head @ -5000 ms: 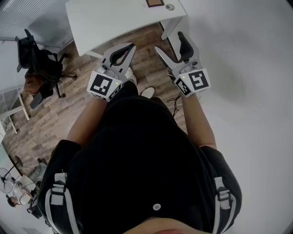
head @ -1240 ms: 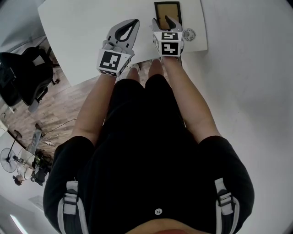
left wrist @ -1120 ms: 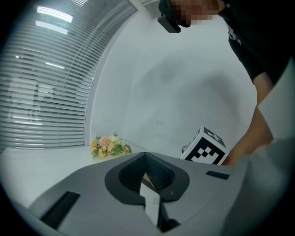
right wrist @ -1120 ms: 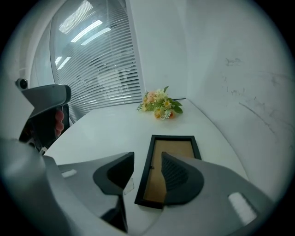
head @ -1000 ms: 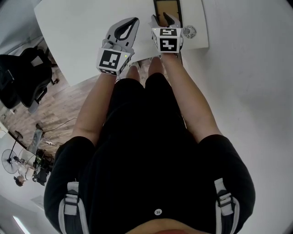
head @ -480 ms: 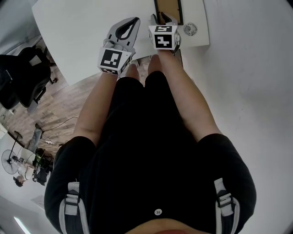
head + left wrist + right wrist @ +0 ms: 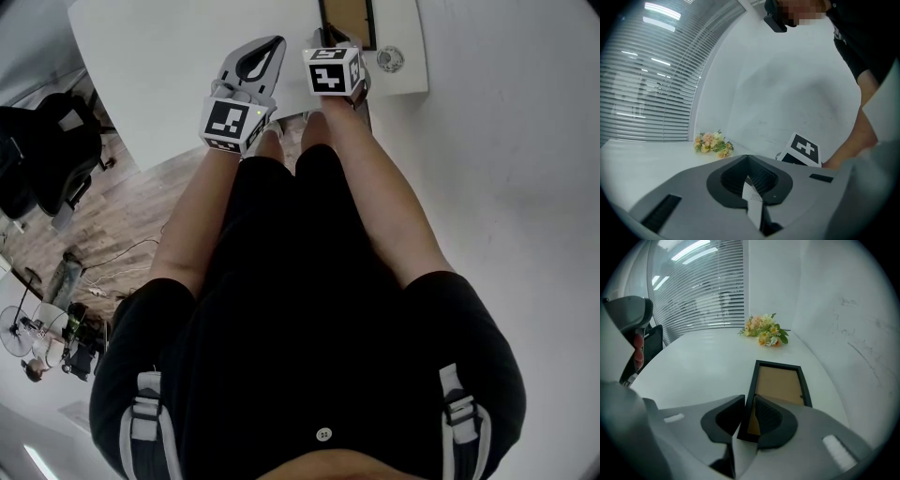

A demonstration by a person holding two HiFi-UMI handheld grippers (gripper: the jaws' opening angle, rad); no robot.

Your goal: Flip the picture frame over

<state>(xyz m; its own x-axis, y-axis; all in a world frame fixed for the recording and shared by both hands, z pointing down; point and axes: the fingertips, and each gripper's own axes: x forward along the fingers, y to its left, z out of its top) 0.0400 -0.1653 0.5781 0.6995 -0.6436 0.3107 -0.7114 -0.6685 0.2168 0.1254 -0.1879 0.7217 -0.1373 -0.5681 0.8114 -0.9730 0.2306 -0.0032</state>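
The right gripper [image 7: 749, 401] has been tipped down onto the picture frame's [image 7: 780, 380] near end. Its jaws are being closed, the frame's left rail caught between them.

Black picture frame [image 7: 780, 380], flat (brown side up)
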